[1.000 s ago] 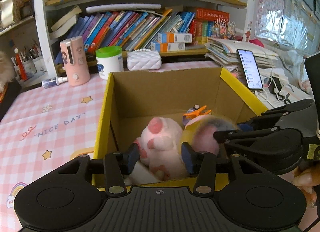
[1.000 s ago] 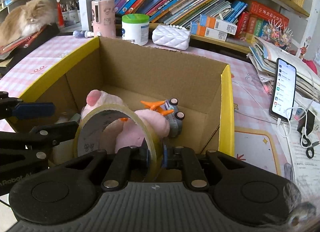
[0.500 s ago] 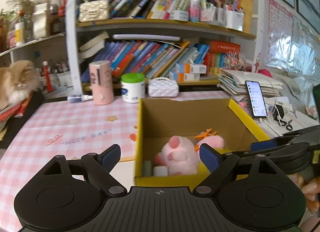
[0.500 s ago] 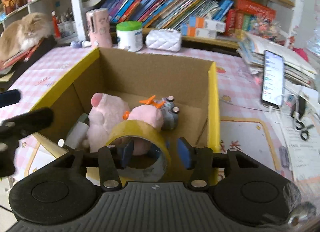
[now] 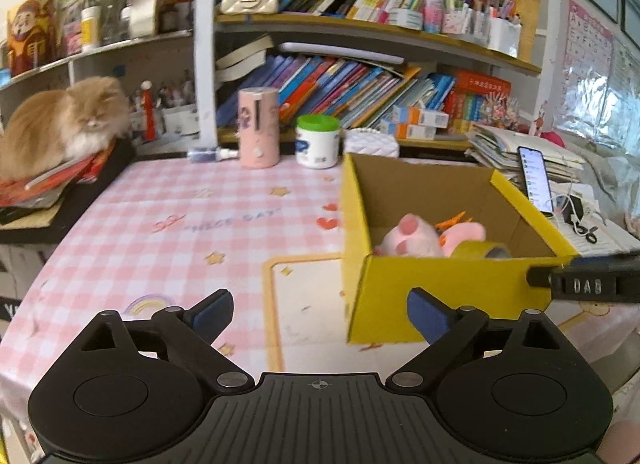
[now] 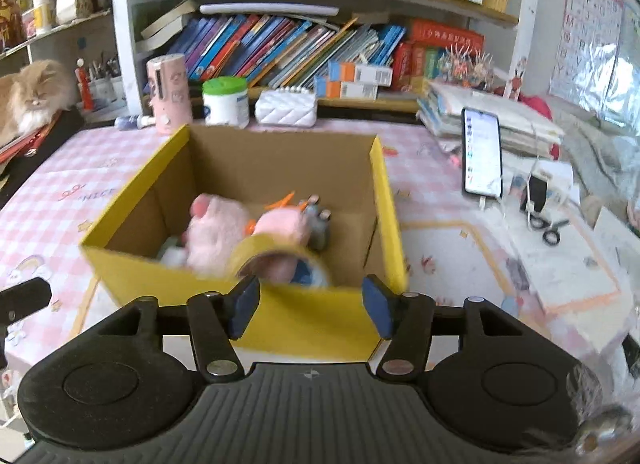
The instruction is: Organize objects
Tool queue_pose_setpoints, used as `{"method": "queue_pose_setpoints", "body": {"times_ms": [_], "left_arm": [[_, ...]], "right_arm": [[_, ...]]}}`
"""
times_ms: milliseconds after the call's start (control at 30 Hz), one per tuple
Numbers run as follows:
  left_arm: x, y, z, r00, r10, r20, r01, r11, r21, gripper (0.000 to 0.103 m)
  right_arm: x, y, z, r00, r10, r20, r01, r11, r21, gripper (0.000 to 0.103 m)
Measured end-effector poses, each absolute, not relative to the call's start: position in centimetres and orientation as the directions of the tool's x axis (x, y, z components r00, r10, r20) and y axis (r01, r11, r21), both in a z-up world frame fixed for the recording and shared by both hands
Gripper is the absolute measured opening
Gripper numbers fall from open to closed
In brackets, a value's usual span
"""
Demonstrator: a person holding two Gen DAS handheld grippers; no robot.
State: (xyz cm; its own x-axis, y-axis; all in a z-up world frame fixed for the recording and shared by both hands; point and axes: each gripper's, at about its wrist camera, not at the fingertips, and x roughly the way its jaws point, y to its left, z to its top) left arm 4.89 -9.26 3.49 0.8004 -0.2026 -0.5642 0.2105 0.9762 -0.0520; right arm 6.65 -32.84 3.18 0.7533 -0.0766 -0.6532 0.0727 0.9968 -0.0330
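Note:
A yellow cardboard box (image 5: 452, 288) (image 6: 312, 316) stands on the pink checked tablecloth. Inside lie a pink plush toy (image 5: 404, 240) (image 6: 216, 232), a roll of yellowish tape (image 5: 478, 250) (image 6: 272, 254) leaning on it, an orange clip (image 6: 280, 200) and a small grey toy car (image 6: 318, 224). My left gripper (image 5: 320, 314) is open and empty, in front of the box's left corner. My right gripper (image 6: 310, 304) is open and empty, just in front of the box's near wall; part of it shows in the left wrist view (image 5: 584, 284).
A pink cylinder (image 5: 258, 126), a green-lidded white jar (image 5: 318, 140) and a white quilted pouch (image 6: 286, 108) stand behind the box. A phone (image 6: 482, 156), cables and scissors (image 6: 550, 230) lie right. A cat (image 5: 60, 124) sits at far left. Bookshelves line the back.
My right gripper opened and let go of the tape roll, which now lies in the box. Both grippers pulled back out of the box; the left one opened wide.

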Motion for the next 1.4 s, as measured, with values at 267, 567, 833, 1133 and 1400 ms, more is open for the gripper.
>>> {"method": "queue_pose_setpoints", "body": {"times_ms": [267, 567, 833, 1133, 1400], "left_arm": [[2.4, -5.4, 3.5, 0.81, -0.143, -0.569, 0.153, 0.988, -0.03, 0.099], [0.2, -1.6, 3.3, 0.803, -0.155, -0.576, 0.145, 0.987, -0.063, 0.101], [-1.3, -0.1, 2.7, 0.789, -0.125, -0.601, 0.113, 0.992, -0.057, 0.101], [-2.2, -0.6, 1.9, 0.792, -0.005, -0.611, 0.07, 0.994, 0.083, 0.101], [-2.7, -1.0, 1.6, 0.795, 0.023, -0.606, 0.053, 0.993, 0.108, 0.101]], "right_arm": [[3.0, -27.3, 2.1, 0.752, -0.062, -0.656, 0.095, 0.995, 0.016, 0.078], [0.3, -21.7, 2.5, 0.785, -0.069, -0.616, 0.109, 0.994, 0.027, 0.102], [-1.1, -18.3, 1.3, 0.757, -0.138, -0.639, 0.138, 0.989, -0.049, 0.103], [-2.1, -16.4, 0.2, 0.751, -0.156, -0.642, 0.112, 0.988, -0.108, 0.103], [-2.8, -16.2, -0.3, 0.734, -0.172, -0.656, 0.129, 0.985, -0.114, 0.103]]}}
